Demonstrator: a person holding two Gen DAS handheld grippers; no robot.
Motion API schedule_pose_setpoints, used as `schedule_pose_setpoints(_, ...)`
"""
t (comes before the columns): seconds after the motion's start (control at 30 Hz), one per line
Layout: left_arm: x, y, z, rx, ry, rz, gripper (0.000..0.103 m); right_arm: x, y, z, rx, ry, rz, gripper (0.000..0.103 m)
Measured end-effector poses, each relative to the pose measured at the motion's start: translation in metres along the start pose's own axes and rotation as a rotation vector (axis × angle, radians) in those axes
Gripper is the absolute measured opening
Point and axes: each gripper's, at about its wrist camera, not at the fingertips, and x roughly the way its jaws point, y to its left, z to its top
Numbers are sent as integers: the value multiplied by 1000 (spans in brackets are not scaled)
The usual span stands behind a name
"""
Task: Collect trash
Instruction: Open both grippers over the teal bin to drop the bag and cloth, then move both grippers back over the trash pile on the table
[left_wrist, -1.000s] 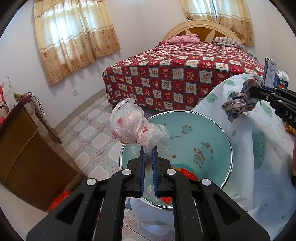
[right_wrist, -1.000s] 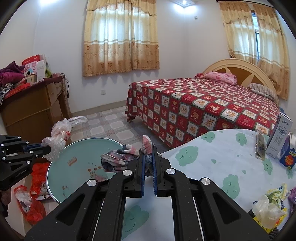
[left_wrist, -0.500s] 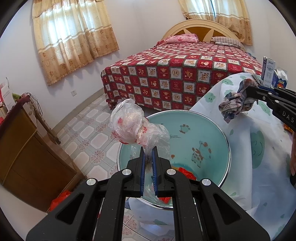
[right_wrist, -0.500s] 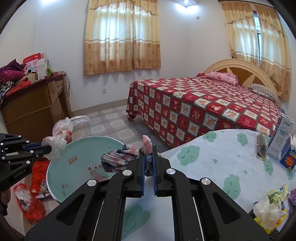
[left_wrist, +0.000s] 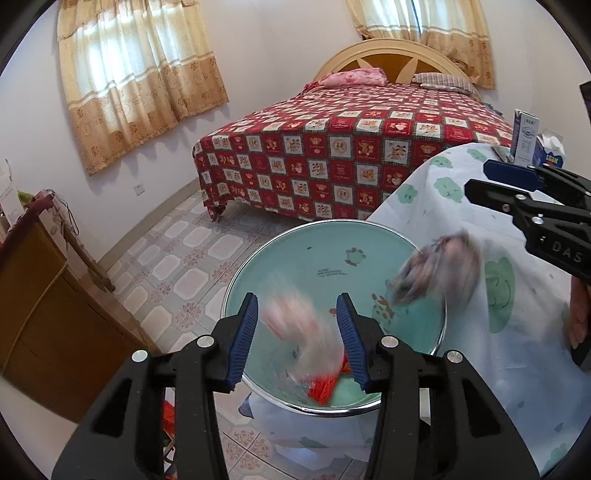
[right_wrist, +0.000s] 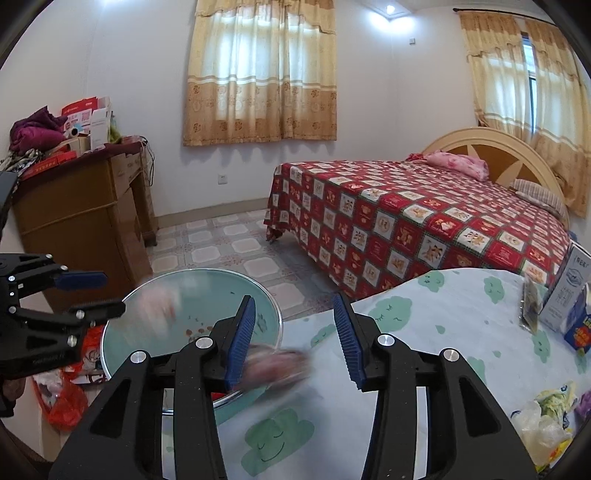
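Note:
My left gripper is open above the teal basin. A clear plastic bag with red print is a blur between and below its fingers, falling into the basin. My right gripper is open too. The plaid cloth scrap falls blurred at the basin's rim, by the table edge; it also shows in the left wrist view. Red trash lies in the basin's bottom.
The table with a cloud-print cloth holds milk cartons and crumpled bags at the right. A wooden cabinet stands left, a bed behind. Red bags lie on the floor by the basin.
Both grippers have opened. The plastic bag has dropped from the left gripper and the plaid cloth from the right; both are falling toward the basin.

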Motion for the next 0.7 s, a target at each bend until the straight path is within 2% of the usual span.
schedule_pose_setpoints(0.1, 0, 0, 0, -4, 0, 4, 51, 1, 1, 2, 7, 1, -6, 51)
schedule_pose_setpoints(0.7, 2, 5, 1, -9, 10, 10, 53, -2, -4, 0, 10, -4, -20, 54)
